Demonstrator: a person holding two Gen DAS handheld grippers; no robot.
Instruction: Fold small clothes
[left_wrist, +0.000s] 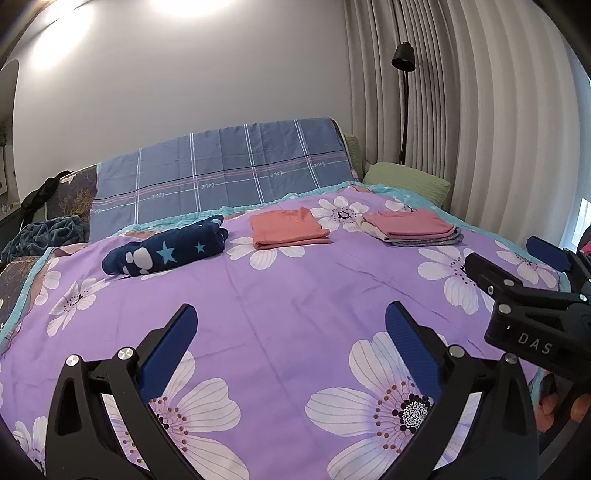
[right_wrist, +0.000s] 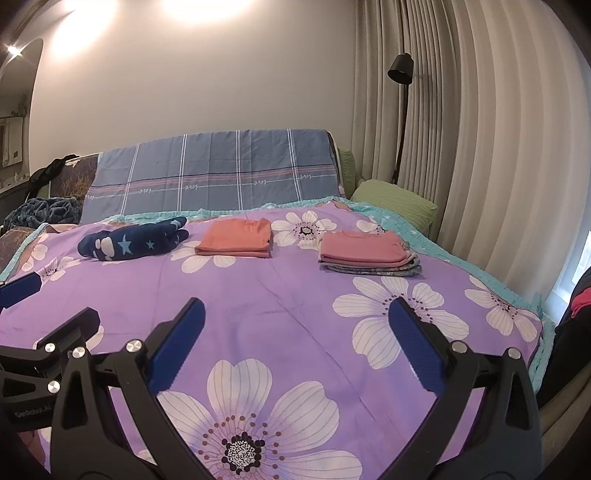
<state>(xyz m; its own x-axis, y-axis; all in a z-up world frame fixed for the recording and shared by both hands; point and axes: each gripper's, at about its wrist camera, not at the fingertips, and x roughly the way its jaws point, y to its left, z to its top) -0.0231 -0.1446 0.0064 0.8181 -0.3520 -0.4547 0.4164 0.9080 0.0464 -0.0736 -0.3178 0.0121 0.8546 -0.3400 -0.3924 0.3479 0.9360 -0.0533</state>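
Above purple bedspread (left_wrist: 295, 288), left claw (left_wrist: 291, 314) and right claw (right_wrist: 295, 306) hover level (both spread apart, empty).

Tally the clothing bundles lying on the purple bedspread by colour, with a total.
Navy with stars: 1, the rolled bundle.
Salmon-orange: 1, the folded piece.
Pink on top: 1, the stack, with other patterned pieces beneath, count unclear.
Total: 3 bundles.

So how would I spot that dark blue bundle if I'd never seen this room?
Start at the bed's purple flowered cover. Three lots of clothes lie in a row near the headboard: a pink stack on the right, a folded salmon piece in the middle. The navy bundle is leftmost, rolled rather than flat, with pale stars and white blobs.
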